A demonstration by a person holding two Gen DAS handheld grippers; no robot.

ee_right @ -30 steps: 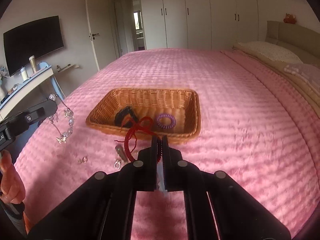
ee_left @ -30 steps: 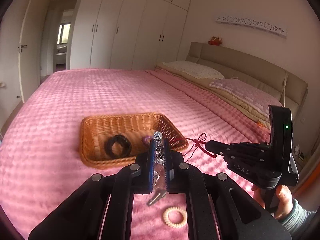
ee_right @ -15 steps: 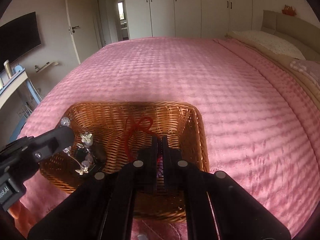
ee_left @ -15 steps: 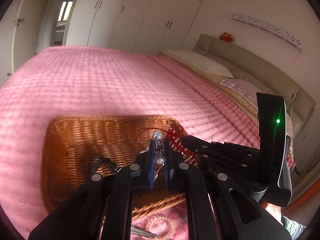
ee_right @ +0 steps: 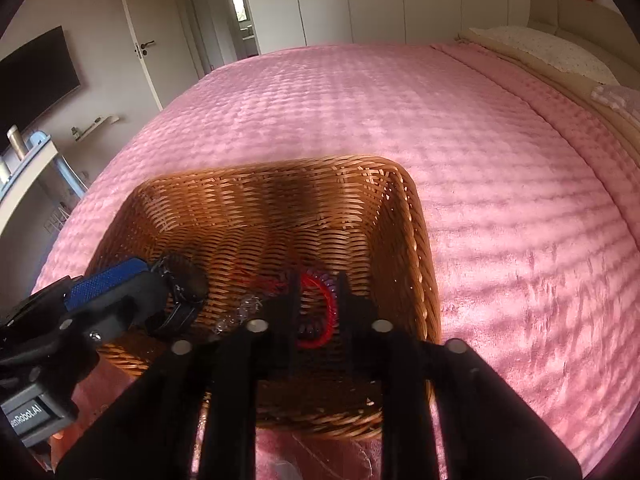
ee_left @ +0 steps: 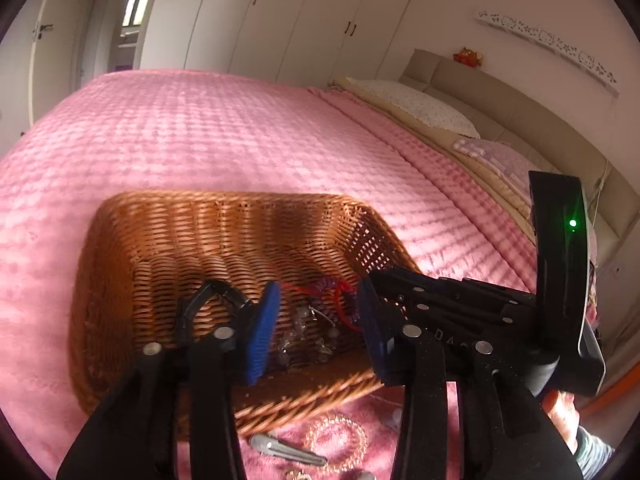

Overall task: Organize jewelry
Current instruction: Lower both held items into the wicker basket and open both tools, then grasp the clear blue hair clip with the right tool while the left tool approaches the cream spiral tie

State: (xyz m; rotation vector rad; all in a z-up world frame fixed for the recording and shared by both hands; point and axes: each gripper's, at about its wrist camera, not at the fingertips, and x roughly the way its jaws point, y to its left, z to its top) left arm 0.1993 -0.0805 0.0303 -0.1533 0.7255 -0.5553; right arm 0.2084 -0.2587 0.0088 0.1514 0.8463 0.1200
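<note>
A wicker basket (ee_left: 120, 264) (ee_right: 404, 216) sits on the pink bedspread. My left gripper (ee_left: 316, 332) is open over it, and a clear bead bracelet (ee_left: 300, 320) lies on the basket floor between its fingers. My right gripper (ee_right: 318, 304) is open over the same basket, with a red cord bracelet (ee_right: 326, 312) lying below it beside a purple coil hair tie (ee_right: 322, 278). A black watch (ee_left: 208, 300) (ee_right: 184, 280) lies in the basket's left part. The right gripper also shows in the left wrist view (ee_left: 440, 300).
On the bedspread in front of the basket lie a pink coil hair tie (ee_left: 336, 438) and a silver hair clip (ee_left: 284, 450). Pillows (ee_left: 416, 104) and a headboard stand at the right. A desk (ee_right: 24, 164) and TV are at the left.
Both grippers have opened over the basket. The bead bracelet has dropped from the left gripper and the red cord bracelet from the right gripper into the basket.
</note>
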